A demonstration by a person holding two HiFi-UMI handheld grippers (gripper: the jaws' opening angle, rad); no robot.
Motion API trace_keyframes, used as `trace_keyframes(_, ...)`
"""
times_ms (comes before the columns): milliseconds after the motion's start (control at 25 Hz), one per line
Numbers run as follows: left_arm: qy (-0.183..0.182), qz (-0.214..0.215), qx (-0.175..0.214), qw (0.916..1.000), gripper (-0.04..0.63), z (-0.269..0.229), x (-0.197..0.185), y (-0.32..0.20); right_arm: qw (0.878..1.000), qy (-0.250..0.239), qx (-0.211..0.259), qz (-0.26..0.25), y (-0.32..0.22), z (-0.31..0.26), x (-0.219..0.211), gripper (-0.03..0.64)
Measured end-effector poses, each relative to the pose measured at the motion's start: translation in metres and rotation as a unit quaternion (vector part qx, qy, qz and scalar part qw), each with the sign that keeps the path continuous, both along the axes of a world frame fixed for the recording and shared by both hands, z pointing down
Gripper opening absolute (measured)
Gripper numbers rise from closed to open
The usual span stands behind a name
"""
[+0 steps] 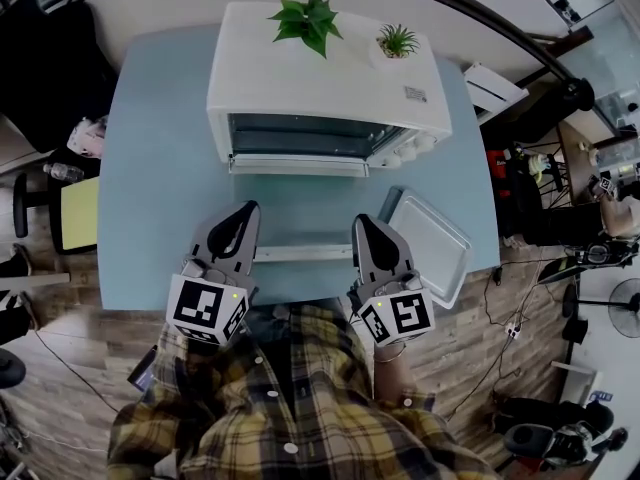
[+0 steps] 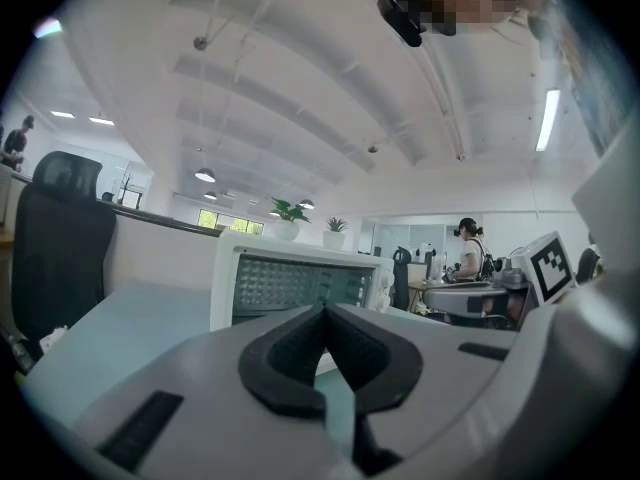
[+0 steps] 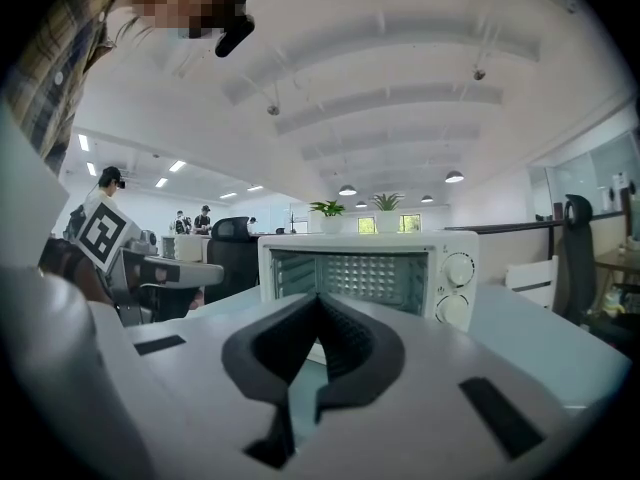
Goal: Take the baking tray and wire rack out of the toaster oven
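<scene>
The white toaster oven [image 1: 330,88] stands at the back of the light blue table [image 1: 160,188]. It also fills the middle of the left gripper view [image 2: 300,283] and of the right gripper view [image 3: 365,268], where its dimpled back wall shows and I see no tray inside. A pale baking tray [image 1: 432,246] lies flat on the table at the right, near the front corner. Between the grippers lies a thin pale strip [image 1: 300,253]; I cannot tell what it is. My left gripper [image 1: 247,211] [image 2: 325,313] and right gripper [image 1: 363,223] [image 3: 320,303] are both shut, hold nothing and point at the oven.
Two small potted plants [image 1: 308,20] [image 1: 397,40] stand on the oven's top. A white box [image 1: 495,88] sits past the table's right back corner. Chairs, cables and a fan [image 1: 625,308] crowd the wooden floor on both sides. A person [image 2: 468,248] stands far off.
</scene>
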State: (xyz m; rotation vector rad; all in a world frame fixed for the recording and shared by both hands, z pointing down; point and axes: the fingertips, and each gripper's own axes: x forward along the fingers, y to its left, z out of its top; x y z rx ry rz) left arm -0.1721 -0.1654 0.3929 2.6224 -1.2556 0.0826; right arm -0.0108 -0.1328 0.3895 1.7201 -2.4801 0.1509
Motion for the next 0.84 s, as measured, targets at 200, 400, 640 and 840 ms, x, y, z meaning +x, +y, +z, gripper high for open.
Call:
trace_keyframes(200,-0.002,-0.001,0.001,1.0,-0.009,0.0,-0.0021,-0.0004,1.0,-0.002,0.0,0.005,-0.0007,0.0004,0.0015,0.0)
trace_keyframes(400,-0.005,0.002,-0.001,1.0,-0.009,0.0014,-0.001,-0.0004,1.0,-0.003,-0.002,0.008,-0.0008,0.0021,0.002,0.0)
trace_keyframes(640,-0.006,0.004,0.004,1.0,-0.009,-0.0003,0.0005,-0.0006,1.0,0.001,0.0,0.016,0.002,0.0018,0.006,0.0)
trace_keyframes(840,-0.008,0.01,0.002,0.9999,-0.009,0.0017,0.0021,0.0006,1.0,0.003,0.001,0.018,0.0043,0.0028,0.0077,0.001)
